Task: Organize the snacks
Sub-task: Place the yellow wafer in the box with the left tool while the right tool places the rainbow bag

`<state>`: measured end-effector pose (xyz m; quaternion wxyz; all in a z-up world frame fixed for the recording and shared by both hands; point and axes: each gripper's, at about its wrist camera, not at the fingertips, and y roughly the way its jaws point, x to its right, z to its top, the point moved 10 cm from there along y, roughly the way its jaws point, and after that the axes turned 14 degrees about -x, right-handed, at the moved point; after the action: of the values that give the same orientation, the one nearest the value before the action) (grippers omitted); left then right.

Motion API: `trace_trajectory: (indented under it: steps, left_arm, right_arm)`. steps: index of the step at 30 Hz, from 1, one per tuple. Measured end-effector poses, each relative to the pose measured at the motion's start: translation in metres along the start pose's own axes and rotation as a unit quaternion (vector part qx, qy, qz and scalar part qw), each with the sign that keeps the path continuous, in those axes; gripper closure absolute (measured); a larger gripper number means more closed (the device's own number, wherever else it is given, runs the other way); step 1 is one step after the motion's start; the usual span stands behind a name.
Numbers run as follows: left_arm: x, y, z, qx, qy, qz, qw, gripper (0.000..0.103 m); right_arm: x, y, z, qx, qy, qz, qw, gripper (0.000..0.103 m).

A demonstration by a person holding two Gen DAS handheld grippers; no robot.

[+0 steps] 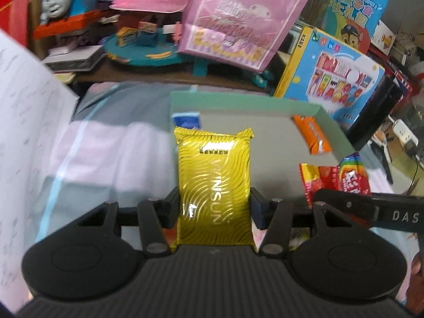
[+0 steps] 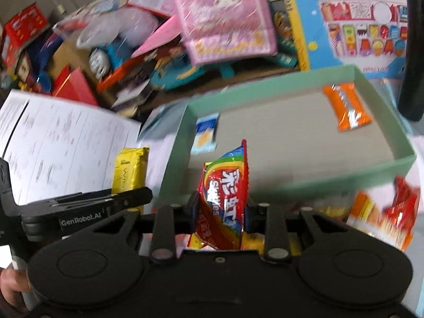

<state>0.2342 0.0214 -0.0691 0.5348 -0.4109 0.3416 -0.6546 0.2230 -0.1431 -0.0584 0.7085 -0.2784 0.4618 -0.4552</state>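
left wrist view: the left gripper (image 1: 214,209) is clamped on a gold foil packet (image 1: 214,185), its 2 fingers pressing the packet's long sides, the packet standing up along the line of the fingers. beyond it lies a shallow mint-green box (image 1: 238,100) with a grey floor. inside, a small blue packet (image 1: 186,121) sits near the far left corner, partly hidden behind the gold one, and an orange packet (image 1: 314,136) leans at the right wall. at the right edge the other gripper's black arm crosses in, with a red rainbow candy bag (image 1: 349,177) above it — how that bag is held cannot be told from here. a white printed sheet (image 1: 23,122) fills the left side, and toys and a pink gift bag (image 1: 243,18) crowd the shelf behind.

right wrist view: the right gripper (image 2: 221,209) is closed on the red rainbow candy bag (image 2: 225,196), pinching it edge-on so it stands tall and narrow, held up before the box's near wall. this view shows the whole mint-green box (image 2: 291,182), with the blue packet (image 2: 206,132) lying flat and plain to see and the orange packet (image 2: 345,107) near the far right corner. the gold foil packet (image 2: 129,169) appears at left outside the box, gripped by the left gripper's (image 2: 127,196) black finger. more blurred red and orange wrappers (image 2: 384,212) lie outside the box at right — unseen from the other camera.
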Motion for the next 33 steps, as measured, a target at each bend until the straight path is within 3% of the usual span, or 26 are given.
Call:
trace_trajectory:
  steps: [6,14,15,16,17,18,19,20,21,27,33]
  left_arm:
    - [0.007,0.048,0.04,-0.02,0.007,0.015,0.9997,0.051]
    - [-0.01,0.096,0.044,-0.054,0.002,0.034,0.9979,0.049]
    - [-0.01,0.098,0.044,-0.055,0.005,0.038,0.9978,0.047]
    - [-0.01,0.099,0.044,-0.052,0.01,0.043,0.9977,0.038]
    - [-0.008,0.097,0.044,-0.049,0.015,0.036,0.998,0.032]
    - [-0.006,0.094,0.044,-0.045,0.017,0.027,0.9985,0.026]
    - [-0.005,0.09,0.044,-0.039,0.015,0.027,0.9988,0.021]
    - [-0.005,0.086,0.045,-0.035,0.015,0.027,0.9989,0.016]
    - [-0.006,0.082,0.045,-0.027,0.013,0.034,0.999,0.004]
    - [-0.004,0.061,0.041,-0.013,0.008,0.038,0.9992,0.0]
    - [0.004,0.043,0.02,-0.016,0.006,0.04,0.9991,0.0]
  right_arm:
    - [0.023,0.022,0.045,-0.004,0.02,-0.006,1.0,0.073]
    - [0.034,0.08,0.06,-0.04,0.033,0.001,0.999,0.073]
    - [0.033,0.084,0.06,-0.047,0.032,0.008,0.998,0.071]
    - [0.031,0.091,0.059,-0.057,0.033,0.019,0.998,0.069]
    - [0.03,0.094,0.059,-0.063,0.039,0.027,0.997,0.063]
    - [0.03,0.097,0.06,-0.065,0.045,0.031,0.996,0.046]
    - [0.031,0.098,0.061,-0.063,0.052,0.034,0.996,0.039]
    - [0.035,0.094,0.063,-0.053,0.061,0.034,0.996,0.025]
    - [0.038,0.091,0.064,-0.045,0.067,0.032,0.996,0.017]
    - [0.048,0.064,0.066,-0.016,0.073,0.019,0.997,0.005]
    - [0.053,0.032,0.053,0.003,0.074,0.012,0.997,0.003]
